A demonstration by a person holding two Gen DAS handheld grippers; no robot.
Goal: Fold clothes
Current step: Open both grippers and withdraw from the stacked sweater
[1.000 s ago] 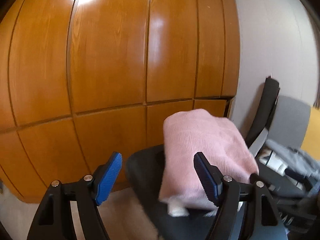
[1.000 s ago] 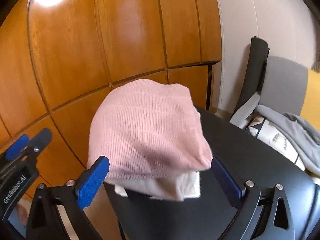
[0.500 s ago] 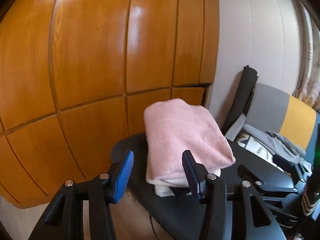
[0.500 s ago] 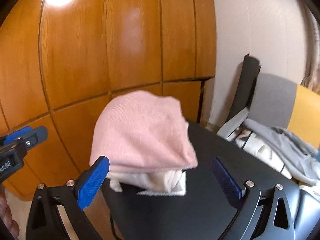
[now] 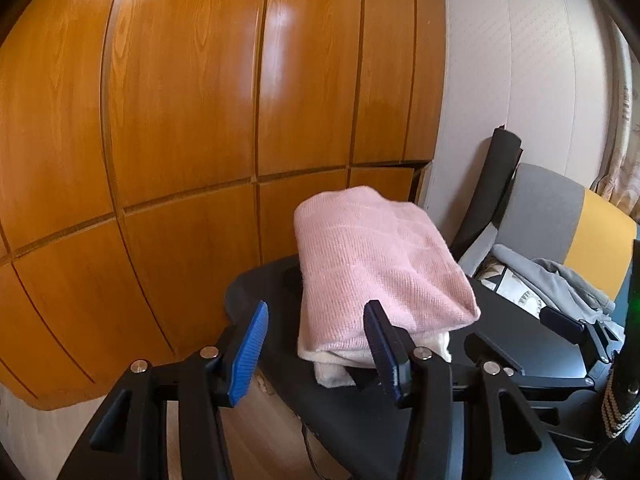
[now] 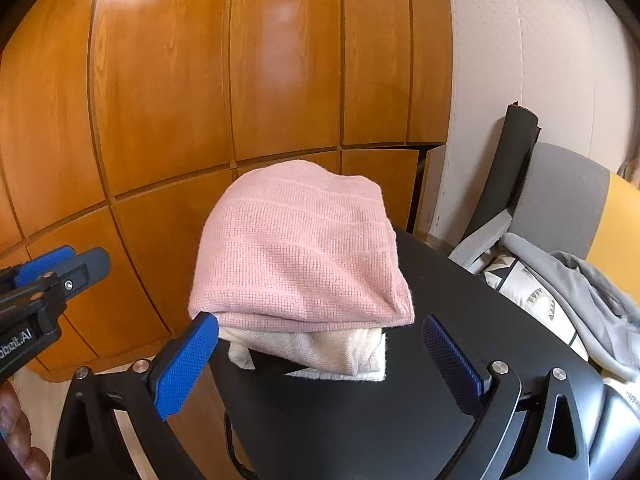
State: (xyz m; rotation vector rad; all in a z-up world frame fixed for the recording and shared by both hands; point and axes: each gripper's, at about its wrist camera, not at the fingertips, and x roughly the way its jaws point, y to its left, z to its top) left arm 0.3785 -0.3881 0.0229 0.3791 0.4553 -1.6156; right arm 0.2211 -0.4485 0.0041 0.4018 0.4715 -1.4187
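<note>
The pink garment (image 6: pixel 304 248) is stacked on a cream garment (image 6: pixel 320 350) at 12 o'clock; both overhang the black seat (image 6: pixel 440 320). The right gripper (image 6: pixel 320 356) is spread, empty; the left gripper (image 5: pixel 316 344), also empty, is closing. Any nudge could topple the stack.

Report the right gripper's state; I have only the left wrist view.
Observer: The right gripper is open and holds nothing; its blue fingers stand wide apart in front of the folded stack.
Operator: Check the cream garment under the pink one. My own finger blocks it.
Observer: From the right wrist view, the cream garment shows along the whole near edge, sticking out a little from under the pink knit.
</note>
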